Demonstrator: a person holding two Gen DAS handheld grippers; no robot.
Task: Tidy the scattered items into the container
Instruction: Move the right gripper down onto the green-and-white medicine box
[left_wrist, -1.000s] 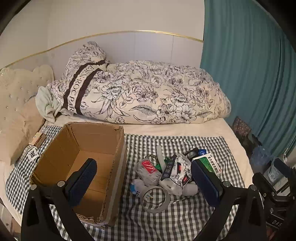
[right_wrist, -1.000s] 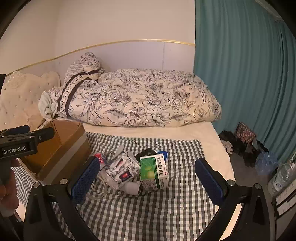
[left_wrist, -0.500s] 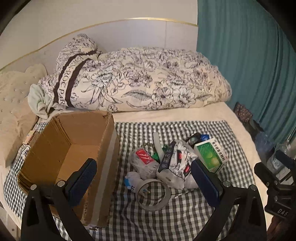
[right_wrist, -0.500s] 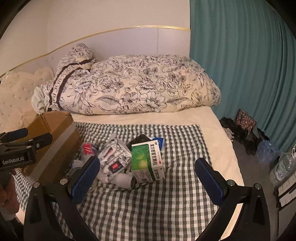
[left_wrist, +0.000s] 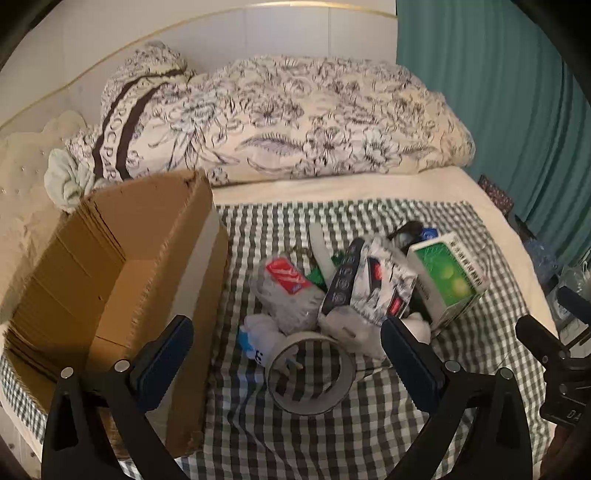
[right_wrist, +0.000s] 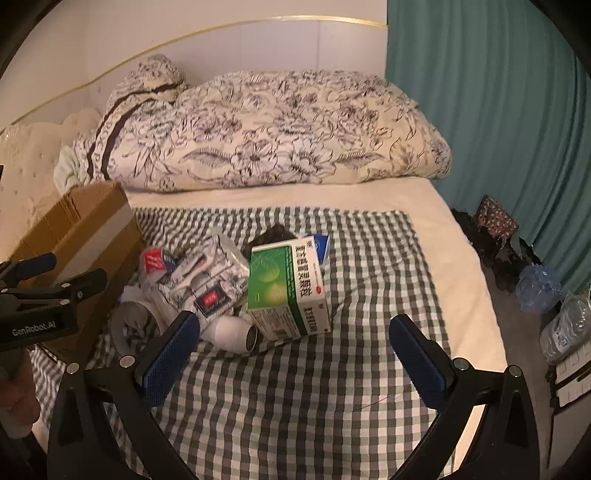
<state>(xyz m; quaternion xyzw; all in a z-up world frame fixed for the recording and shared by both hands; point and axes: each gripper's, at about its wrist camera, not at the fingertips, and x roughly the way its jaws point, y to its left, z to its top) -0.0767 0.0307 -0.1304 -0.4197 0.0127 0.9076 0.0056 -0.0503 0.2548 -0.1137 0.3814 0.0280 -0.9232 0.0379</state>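
An open cardboard box (left_wrist: 122, 258) stands on the left of a checked cloth (left_wrist: 332, 435). Beside it lies a heap: a tape roll (left_wrist: 310, 373), a clear packet with a red label (left_wrist: 286, 291), a crinkled white printed pack (left_wrist: 373, 284), a green and white medicine box (left_wrist: 448, 278) and a white bottle (right_wrist: 232, 332). My left gripper (left_wrist: 286, 363) hangs open just above the tape roll, holding nothing. My right gripper (right_wrist: 295, 350) is open in front of the medicine box (right_wrist: 286, 291), also with nothing in it. The box (right_wrist: 74, 229) shows at the left of the right wrist view.
A rolled floral duvet (left_wrist: 295, 118) lies across the back of the bed against the headboard. A teal curtain (right_wrist: 498, 110) hangs on the right. Clothes and plastic bottles (right_wrist: 565, 328) sit on the floor beyond the bed's right edge.
Both grippers have moved forward and down toward the heap, so the items look bigger. The left one now hangs over the tape roll. Both stay open.
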